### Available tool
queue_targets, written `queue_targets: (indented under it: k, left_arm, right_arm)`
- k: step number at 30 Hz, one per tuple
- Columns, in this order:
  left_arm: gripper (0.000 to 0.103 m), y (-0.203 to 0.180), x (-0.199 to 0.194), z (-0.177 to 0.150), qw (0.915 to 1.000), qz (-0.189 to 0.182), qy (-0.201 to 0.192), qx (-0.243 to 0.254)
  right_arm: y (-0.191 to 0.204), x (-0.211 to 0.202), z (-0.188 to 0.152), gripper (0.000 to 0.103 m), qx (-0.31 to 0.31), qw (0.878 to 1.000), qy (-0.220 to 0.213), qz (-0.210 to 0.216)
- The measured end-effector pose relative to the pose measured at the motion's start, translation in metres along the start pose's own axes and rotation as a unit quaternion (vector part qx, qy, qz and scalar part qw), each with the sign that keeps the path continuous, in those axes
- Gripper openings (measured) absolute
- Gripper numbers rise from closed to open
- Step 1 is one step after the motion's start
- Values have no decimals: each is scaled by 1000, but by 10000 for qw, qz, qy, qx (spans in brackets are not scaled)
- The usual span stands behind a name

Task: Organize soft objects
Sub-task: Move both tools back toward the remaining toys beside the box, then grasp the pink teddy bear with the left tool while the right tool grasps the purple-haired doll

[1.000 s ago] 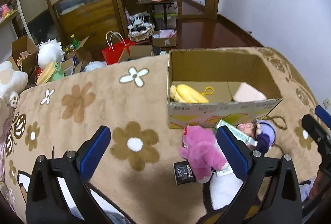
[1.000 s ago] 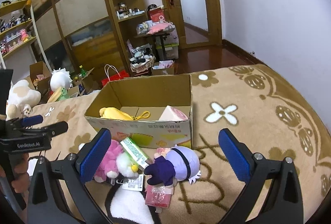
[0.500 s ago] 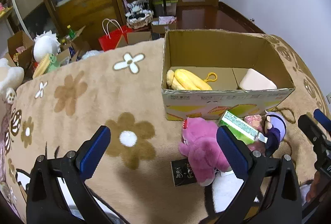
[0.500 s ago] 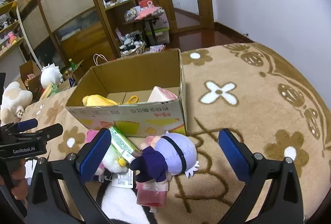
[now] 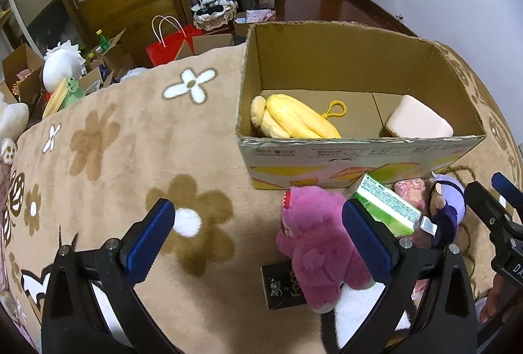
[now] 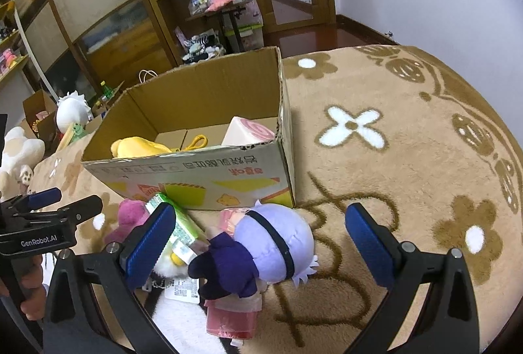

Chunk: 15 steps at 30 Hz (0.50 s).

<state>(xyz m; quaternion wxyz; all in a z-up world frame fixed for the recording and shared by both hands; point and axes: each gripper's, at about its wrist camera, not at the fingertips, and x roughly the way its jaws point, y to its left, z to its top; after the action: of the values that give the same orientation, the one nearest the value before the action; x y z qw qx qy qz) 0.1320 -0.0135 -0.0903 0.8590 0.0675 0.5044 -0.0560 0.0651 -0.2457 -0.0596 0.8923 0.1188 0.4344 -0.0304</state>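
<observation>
An open cardboard box [image 5: 359, 154] [image 6: 196, 169] stands on the flowered blanket. It holds a yellow plush [image 5: 294, 119] [image 6: 137, 148] and a pink-white cake plush [image 5: 418, 125] [image 6: 248, 133]. In front of the box lie a pink bear plush [image 5: 320, 243] [image 6: 127, 217], a green carton [image 5: 385, 207] [image 6: 183, 223] and a purple-haired doll [image 6: 261, 252] [image 5: 447, 210]. My left gripper [image 5: 261, 243] is open, low over the blanket beside the pink bear. My right gripper [image 6: 258, 243] is open, its fingers either side of the doll.
A black card [image 5: 282, 285] and a white furry plush [image 6: 183, 324] lie near the pile. Beyond the blanket's far edge are a red bag [image 5: 170, 43], open boxes, white plush toys [image 5: 62, 63] and shelves. A white wall is at the right.
Both grippers have moved forward and lower toward the pile in front of the box. The right gripper now straddles the purple-haired doll. Both stay open.
</observation>
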Motion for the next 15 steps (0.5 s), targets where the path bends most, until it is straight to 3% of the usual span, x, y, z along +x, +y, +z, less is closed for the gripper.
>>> queue_targets:
  k: [8,15]
  left_arm:
    - [101,-8,21,4,9998,-87,144,70]
    - [101,-13,32,3,9997,-114,180,92]
  right_arm:
    - [-2,17,1,103,40,9998,186,-68]
    - [-6,31,-2,103,233,9990,355,129]
